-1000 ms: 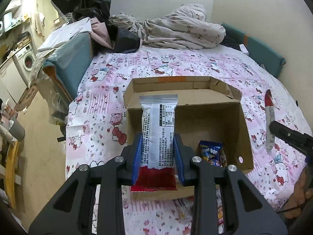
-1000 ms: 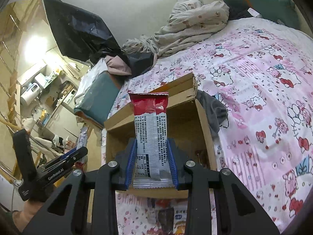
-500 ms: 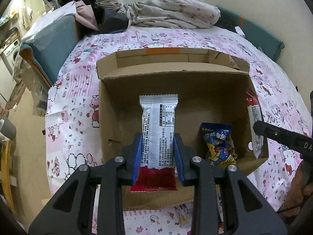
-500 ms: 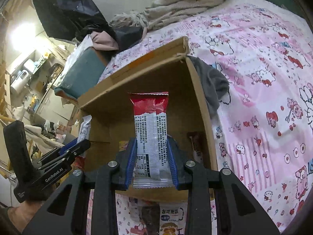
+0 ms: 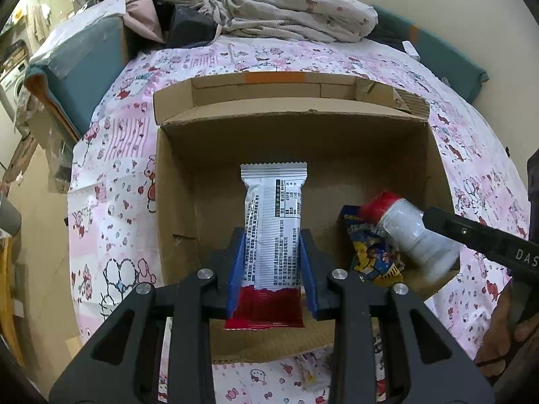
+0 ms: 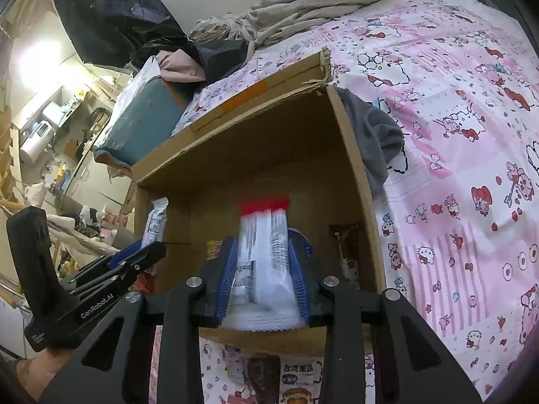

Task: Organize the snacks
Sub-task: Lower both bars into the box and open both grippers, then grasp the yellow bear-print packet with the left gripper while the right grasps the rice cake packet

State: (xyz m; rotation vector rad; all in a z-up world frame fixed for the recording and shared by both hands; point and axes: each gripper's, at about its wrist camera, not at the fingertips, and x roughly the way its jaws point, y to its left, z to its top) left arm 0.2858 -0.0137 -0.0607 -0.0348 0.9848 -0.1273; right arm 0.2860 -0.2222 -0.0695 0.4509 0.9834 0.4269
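Note:
An open cardboard box (image 5: 293, 116) lies on the pink patterned bed. My left gripper (image 5: 271, 235) is shut on a white snack packet with a red end (image 5: 274, 208), held over the box's inside. My right gripper (image 6: 261, 245) hangs over the same box (image 6: 256, 141); its jaws are opening, and its white, red-tipped packet (image 6: 262, 235) shows blurred between the pads, slipping loose. That packet (image 5: 404, 229) appears at the right in the left wrist view. A blue snack bag (image 5: 374, 256) and a brown bar (image 6: 347, 249) lie on the box floor.
More snack packets (image 6: 296, 377) lie on the bed in front of the box. A grey cloth (image 6: 374, 134) hangs by the box's right wall. Crumpled bedding (image 5: 286, 13) is piled at the far end, and a teal-covered block (image 5: 77, 67) stands at the bed's left.
Both grippers have sunk toward the box, which now fills each view. The right gripper's packet, sharp before, is now blurred between slightly wider jaws. The left grip is unchanged.

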